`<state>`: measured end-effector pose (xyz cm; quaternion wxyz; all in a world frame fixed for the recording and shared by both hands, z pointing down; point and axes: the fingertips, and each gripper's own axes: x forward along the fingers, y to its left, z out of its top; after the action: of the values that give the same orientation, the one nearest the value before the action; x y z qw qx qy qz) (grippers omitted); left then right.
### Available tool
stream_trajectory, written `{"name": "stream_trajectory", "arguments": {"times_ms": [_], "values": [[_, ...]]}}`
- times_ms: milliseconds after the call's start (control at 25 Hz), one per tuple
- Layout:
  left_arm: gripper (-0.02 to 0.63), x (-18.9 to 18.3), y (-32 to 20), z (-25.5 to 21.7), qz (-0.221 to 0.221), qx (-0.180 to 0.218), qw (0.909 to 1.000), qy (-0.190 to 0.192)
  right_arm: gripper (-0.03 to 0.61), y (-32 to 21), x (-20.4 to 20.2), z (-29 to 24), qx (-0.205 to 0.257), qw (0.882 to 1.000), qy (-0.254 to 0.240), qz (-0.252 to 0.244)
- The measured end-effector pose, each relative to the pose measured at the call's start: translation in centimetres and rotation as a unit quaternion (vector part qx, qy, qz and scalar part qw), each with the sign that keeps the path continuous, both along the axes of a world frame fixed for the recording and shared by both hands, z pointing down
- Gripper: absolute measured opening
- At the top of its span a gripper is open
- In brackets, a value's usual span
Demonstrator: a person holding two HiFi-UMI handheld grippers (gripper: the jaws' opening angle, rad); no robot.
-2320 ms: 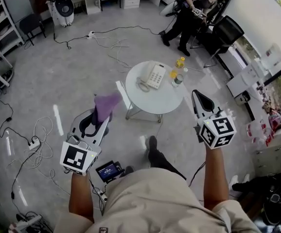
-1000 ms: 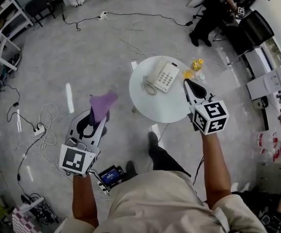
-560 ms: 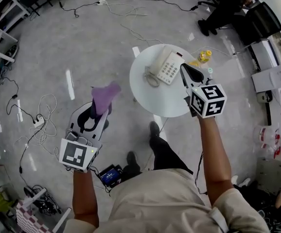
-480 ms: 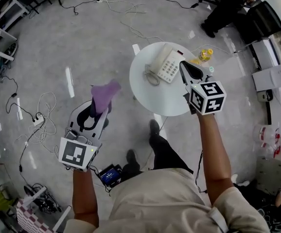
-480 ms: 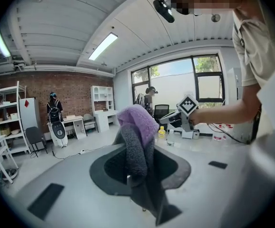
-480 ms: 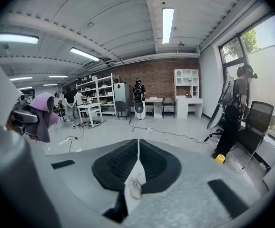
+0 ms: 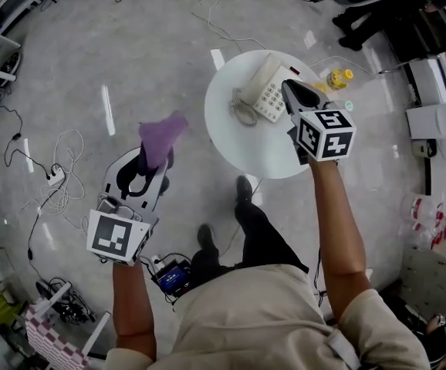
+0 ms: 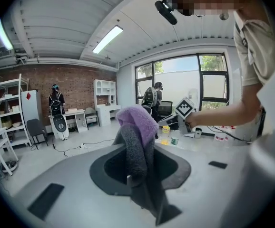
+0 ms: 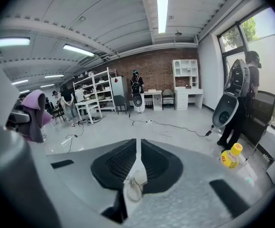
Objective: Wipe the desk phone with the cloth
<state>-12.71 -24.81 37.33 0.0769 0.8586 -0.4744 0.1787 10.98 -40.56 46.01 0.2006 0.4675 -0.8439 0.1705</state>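
Observation:
A white desk phone [image 7: 263,91] with a coiled cord lies on a small round white table [image 7: 265,154]. My right gripper [image 7: 288,88] hovers over the phone's right edge. Its jaws are opening, a thin slit apart, with nothing between them. Through that slit, in the right gripper view, the phone and its cord [image 9: 133,192] show below my right gripper [image 9: 137,152]. My left gripper [image 7: 153,157] is off the table to the left, over the floor, shut on a purple cloth [image 7: 162,132]. The cloth [image 8: 138,125] sticks up from the left gripper [image 8: 133,148].
A yellow bottle [image 7: 337,78] and a small cup [image 7: 349,105] stand on the table's right side. Cables [image 7: 53,177] trail over the grey floor at left. A person and a black chair [image 7: 408,10] are beyond the table. White furniture [image 7: 437,122] lines the right.
My right gripper has moved forward from the table's near edge to the phone. The left gripper keeps the cloth in about the same place.

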Motion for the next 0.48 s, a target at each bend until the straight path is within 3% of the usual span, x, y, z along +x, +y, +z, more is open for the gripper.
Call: {"name": "stream_trajectory", "arguments": {"times_ms": [480], "values": [[0.097,-0.1,-2.4,4.4,-0.010,-0.028,0.9995,0.003,0.121,-4.7,-0.9,9.2,-0.065,0.997,0.008,0.033]]}}
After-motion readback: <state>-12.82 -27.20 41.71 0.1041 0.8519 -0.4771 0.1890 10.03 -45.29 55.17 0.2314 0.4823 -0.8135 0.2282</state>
